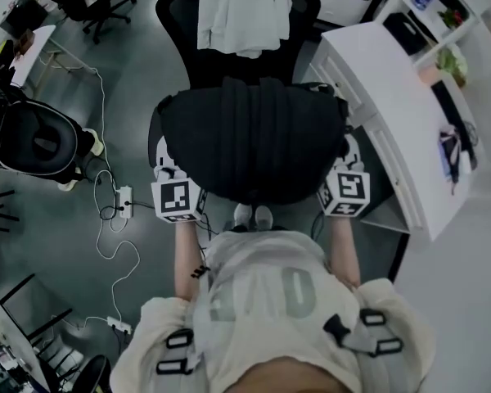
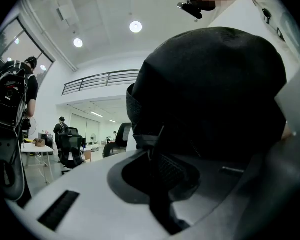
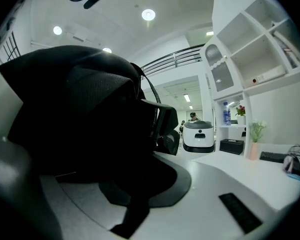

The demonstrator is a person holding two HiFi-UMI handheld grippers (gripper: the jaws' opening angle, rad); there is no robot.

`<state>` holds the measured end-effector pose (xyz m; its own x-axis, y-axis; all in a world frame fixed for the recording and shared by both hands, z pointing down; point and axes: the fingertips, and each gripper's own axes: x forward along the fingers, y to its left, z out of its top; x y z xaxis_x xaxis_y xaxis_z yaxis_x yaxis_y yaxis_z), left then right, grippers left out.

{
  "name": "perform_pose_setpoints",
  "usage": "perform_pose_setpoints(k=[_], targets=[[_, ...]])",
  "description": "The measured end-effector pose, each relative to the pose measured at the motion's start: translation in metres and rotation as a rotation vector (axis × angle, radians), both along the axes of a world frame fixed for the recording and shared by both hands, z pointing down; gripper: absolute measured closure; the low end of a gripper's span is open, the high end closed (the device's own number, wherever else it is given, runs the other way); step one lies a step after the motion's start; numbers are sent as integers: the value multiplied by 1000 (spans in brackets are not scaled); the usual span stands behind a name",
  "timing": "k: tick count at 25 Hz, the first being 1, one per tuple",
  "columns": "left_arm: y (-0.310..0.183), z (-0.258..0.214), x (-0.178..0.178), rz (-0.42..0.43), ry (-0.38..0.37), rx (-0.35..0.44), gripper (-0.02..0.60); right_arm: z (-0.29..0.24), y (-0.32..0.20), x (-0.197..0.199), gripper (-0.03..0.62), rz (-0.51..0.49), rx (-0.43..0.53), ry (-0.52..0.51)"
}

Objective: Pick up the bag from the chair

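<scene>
**pixelmoth:** so where's the bag point(image 1: 254, 137) at?

**rustybolt:** Dead centre of the head view, big black lump sitting over the seat of the chair point(image 1: 307, 6). The chair back is at the top of the frame with a white garment point(image 1: 244, 11) draped on it. Can't tell if the bag is clear of the seat or resting on it.

**pixelmoth:** and the grippers?

**rustybolt:** Left gripper point(image 1: 178, 193) is at the bag's lower-left edge and right gripper point(image 1: 345, 188) at its lower-right, both touching it. In each gripper view the jaws are clamped on the bag, with black fabric filling the gap and a strap hanging down between them.

**pixelmoth:** anything nearby?

**rustybolt:** White bench point(image 1: 393, 113) at the right of the frame, just beside the chair.
</scene>
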<state>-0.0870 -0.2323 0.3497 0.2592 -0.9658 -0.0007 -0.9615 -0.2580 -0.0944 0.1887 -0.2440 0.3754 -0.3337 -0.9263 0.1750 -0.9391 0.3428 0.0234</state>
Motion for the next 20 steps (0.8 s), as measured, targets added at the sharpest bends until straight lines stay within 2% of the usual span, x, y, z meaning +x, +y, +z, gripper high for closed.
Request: perform_pose_setpoints(k=[9,20], targets=[[15,10,4,-25,-1,-28,566,4,7,4,583,-5,13,-7],[13,8,0,-23,1,-21,565,0,6,-1,583,6,24,-27]])
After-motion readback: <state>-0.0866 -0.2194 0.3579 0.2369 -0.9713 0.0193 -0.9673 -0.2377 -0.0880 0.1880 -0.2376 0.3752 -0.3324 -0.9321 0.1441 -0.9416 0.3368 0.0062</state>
